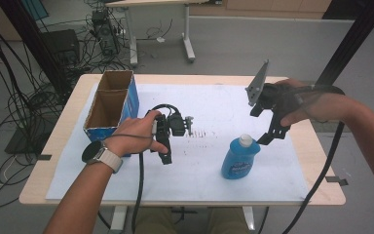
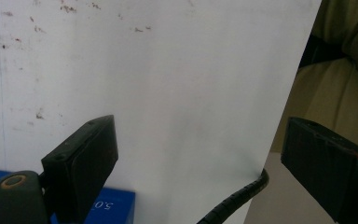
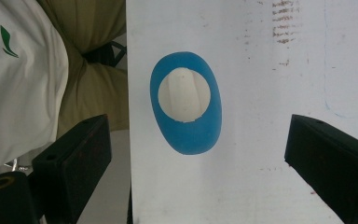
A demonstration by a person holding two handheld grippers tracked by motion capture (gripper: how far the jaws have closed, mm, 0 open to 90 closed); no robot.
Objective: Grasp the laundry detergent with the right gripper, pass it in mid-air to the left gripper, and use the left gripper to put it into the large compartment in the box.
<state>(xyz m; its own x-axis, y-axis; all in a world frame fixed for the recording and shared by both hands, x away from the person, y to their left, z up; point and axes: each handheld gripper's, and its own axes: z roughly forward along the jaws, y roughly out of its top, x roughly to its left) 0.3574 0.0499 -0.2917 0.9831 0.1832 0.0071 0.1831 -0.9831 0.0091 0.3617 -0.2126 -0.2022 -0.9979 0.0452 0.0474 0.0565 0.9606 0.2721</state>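
The work in hand is the pick-up of the blue bottle (image 1: pixel 239 158), and it stands at the approach step. The bottle is upright on the white sheet (image 1: pixel 209 102) at the near right of the table (image 1: pixel 68 109), white cap uppermost, touching nothing else.

The right gripper (image 1: pixel 265 138) hangs directly above it, pointing down. In the right gripper view the bottle (image 3: pixel 186 102) is seen end-on from above, centred between the two black jaws, which stand spread wide and well clear of it on both sides. Nothing is pinched.

The left gripper (image 1: pixel 165 155) rests low over the sheet near the middle of the table, just right of the blue cardboard box (image 1: pixel 112 105), whose two compartments are open at the top. Its jaws are likewise spread, with bare sheet between them in the left gripper view. It takes no part in the present step.

Judgement: alignment over the bottle looks sound. The next move calls for a straight descent until the pads bracket the neck or shoulders, then a close. The body is rounded and probably slick, so a grip taken too high on the cap may slip or tip it.
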